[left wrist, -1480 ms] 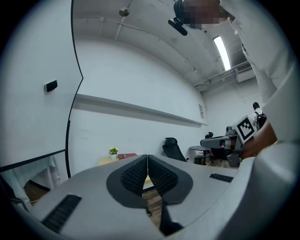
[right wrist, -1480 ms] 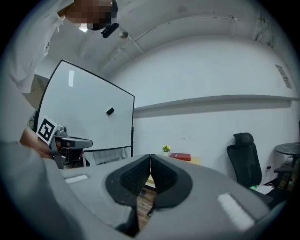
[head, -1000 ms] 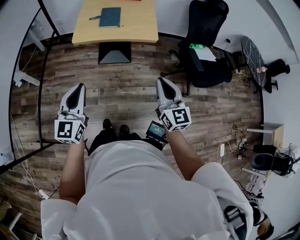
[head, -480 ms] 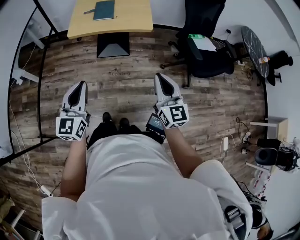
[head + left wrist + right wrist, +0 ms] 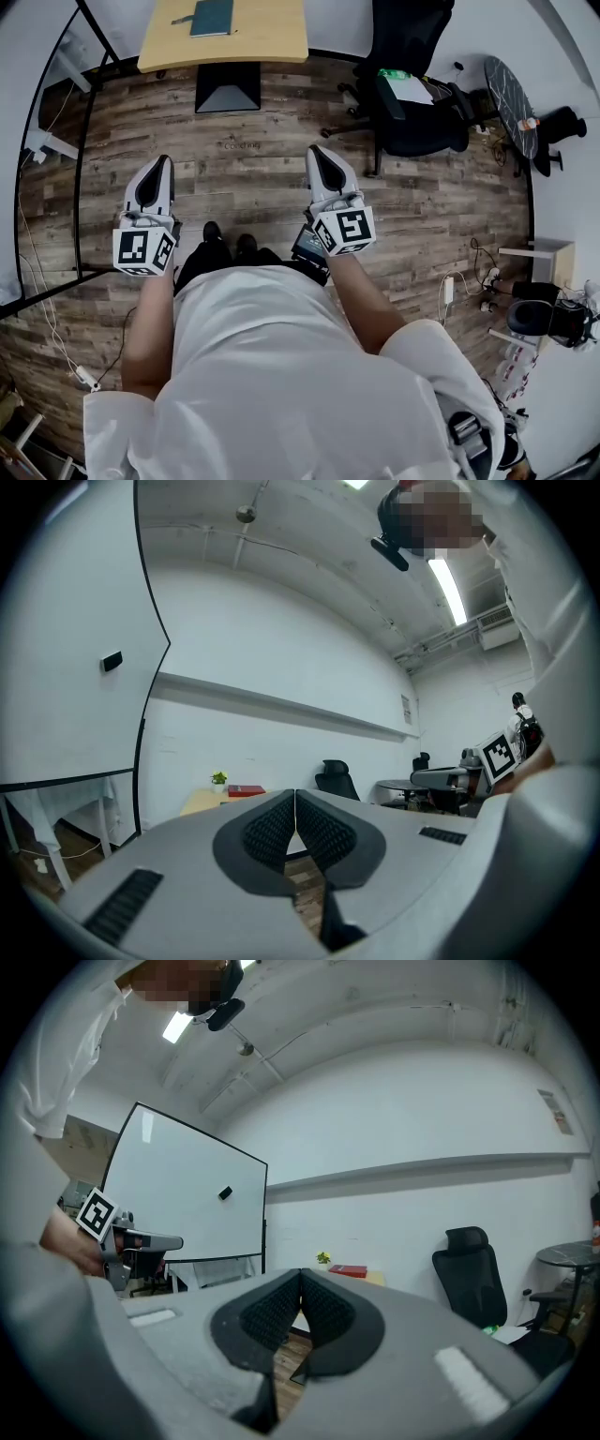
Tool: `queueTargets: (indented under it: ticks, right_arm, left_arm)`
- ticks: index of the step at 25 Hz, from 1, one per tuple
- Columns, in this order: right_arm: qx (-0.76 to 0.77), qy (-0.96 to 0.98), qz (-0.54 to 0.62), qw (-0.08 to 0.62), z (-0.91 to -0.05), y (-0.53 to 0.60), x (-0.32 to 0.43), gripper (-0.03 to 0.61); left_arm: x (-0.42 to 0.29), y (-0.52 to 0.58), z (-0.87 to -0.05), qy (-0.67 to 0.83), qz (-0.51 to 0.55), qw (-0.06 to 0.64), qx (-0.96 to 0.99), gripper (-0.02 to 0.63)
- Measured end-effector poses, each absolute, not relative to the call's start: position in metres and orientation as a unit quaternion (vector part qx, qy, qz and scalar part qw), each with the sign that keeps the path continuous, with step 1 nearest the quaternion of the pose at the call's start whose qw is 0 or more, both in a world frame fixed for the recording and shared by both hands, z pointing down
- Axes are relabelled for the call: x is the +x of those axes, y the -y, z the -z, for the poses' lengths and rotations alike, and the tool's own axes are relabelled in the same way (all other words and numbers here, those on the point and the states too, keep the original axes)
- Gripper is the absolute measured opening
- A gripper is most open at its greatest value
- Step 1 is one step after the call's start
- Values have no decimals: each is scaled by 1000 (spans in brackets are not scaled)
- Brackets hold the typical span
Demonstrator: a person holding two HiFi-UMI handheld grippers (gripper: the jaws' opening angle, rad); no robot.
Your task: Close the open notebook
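Notebook (image 5: 210, 17) lies on the wooden desk (image 5: 272, 37), well apart from the person (image 5: 272, 375), too far off to tell if open. Held level, left gripper (image 5: 161, 167) and right gripper (image 5: 317, 155) have jaws pressed together, empty. Approach likely: come square to the desk, spread jaws only beside the cover.

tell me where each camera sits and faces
head view: on the head, looking steeply down at the floor; shows shirt, left claw, right claw.
left gripper view: on the left claw, level along its shut jaws toward the desk; shirt at right.
right gripper view: on the right claw, level toward the desk; shirt at left.
shared: all three show the desk and black chair.
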State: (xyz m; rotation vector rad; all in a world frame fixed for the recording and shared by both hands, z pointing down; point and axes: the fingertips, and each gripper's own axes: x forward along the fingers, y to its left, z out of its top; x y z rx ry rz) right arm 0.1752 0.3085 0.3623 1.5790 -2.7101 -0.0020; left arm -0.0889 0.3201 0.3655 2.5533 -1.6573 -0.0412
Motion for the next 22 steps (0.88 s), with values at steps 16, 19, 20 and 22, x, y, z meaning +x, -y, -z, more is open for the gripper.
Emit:
queueTargets:
  ticks: [16, 19, 20, 22]
  right_arm:
    - [503, 864, 0, 0, -365, -298, 185, 0]
    - [504, 864, 5, 2, -364, -294, 192, 0]
    - [506, 863, 5, 1, -365, -293, 194, 0]
    - [508, 861, 2, -2, -365, -292, 197, 0]
  left_arm:
    - [-86, -319, -365, 542, 4, 45, 839, 11]
    - [-86, -315, -365, 545, 6, 47, 837, 11]
    - [-87, -314, -365, 547, 7, 47, 836, 11]
    - [-88, -312, -365, 550, 9, 48, 834, 11]
